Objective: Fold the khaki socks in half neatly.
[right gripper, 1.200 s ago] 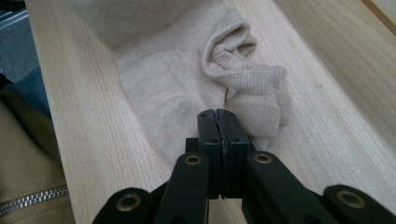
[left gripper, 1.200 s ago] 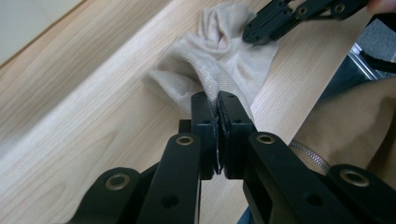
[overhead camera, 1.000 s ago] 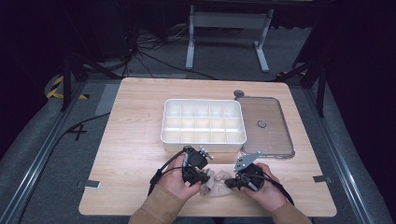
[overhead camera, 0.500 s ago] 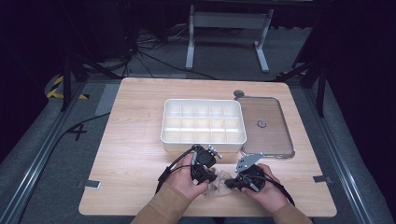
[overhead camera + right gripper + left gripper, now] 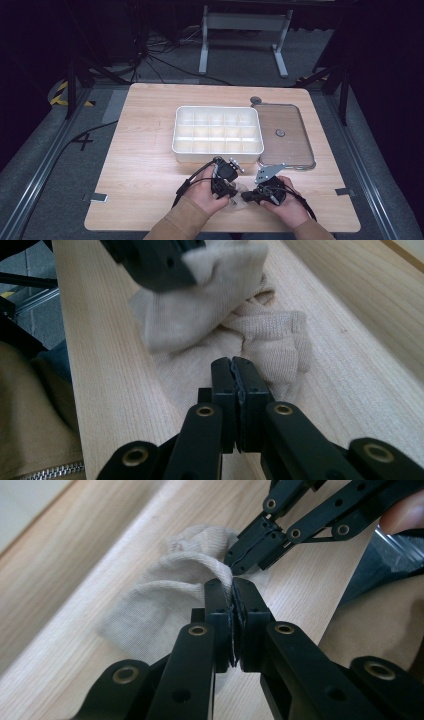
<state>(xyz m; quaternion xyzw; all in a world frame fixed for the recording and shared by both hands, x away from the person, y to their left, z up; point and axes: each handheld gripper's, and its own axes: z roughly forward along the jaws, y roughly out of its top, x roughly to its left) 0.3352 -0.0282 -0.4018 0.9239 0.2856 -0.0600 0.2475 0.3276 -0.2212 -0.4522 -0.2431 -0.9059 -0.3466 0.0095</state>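
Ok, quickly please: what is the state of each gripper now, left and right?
Left gripper: closed, pinching the beige knitted fabric sock.
Right gripper: closed on an edge of the same sock.

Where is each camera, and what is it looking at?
High view: sits above the table, looking forward and down; both hands and tan sleeves show.
Left gripper view: rides the left gripper, looking along its fingers pinching the beige sock.
Right gripper view: rides the right gripper, its fingers closed, facing the sock; a sleeve shows.
Shared: both gripper views show the sock and the other gripper.
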